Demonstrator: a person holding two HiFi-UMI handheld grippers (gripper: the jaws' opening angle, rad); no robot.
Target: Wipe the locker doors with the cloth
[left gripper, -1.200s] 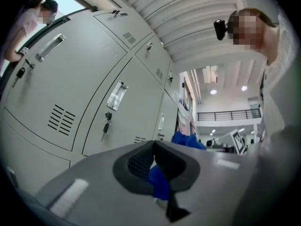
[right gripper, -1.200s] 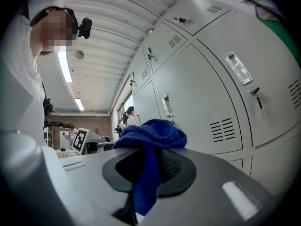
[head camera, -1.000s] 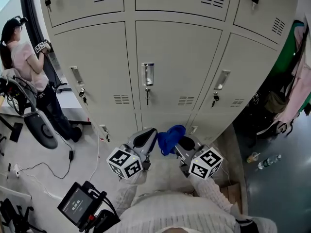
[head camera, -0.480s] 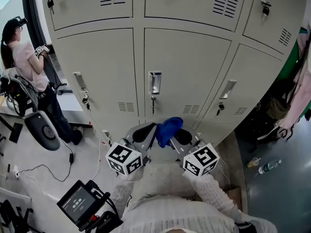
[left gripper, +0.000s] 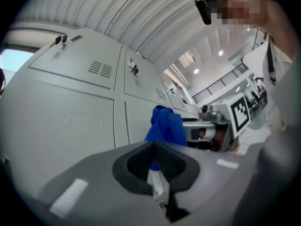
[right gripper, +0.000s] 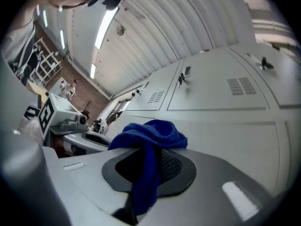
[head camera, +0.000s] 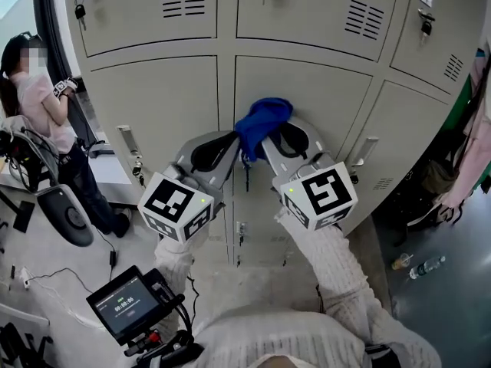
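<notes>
A blue cloth [head camera: 263,119] is bunched against the middle grey locker door [head camera: 314,90], near its upper left edge. My right gripper [head camera: 270,138] is shut on the cloth, which drapes over its jaws [right gripper: 148,133] and hangs down between them. My left gripper [head camera: 232,139] comes in from the left, its tip meeting the cloth's lower left corner. In the left gripper view the jaws are closed with a strip of blue and a white tag pinched in the seam, the rest of the cloth [left gripper: 167,126] rising just beyond. Both grippers sit side by side.
Lockers fill the wall, with handles and hanging keys [head camera: 136,167] on the doors. A person [head camera: 42,90] stands at far left beside a chair [head camera: 65,213]. A small screen [head camera: 126,303] hangs at my lower left. Clothes [head camera: 469,152] hang right; a bottle [head camera: 430,265] lies on the floor.
Both grippers have lifted the cloth together, from the bottom row of lockers up onto the middle door.
</notes>
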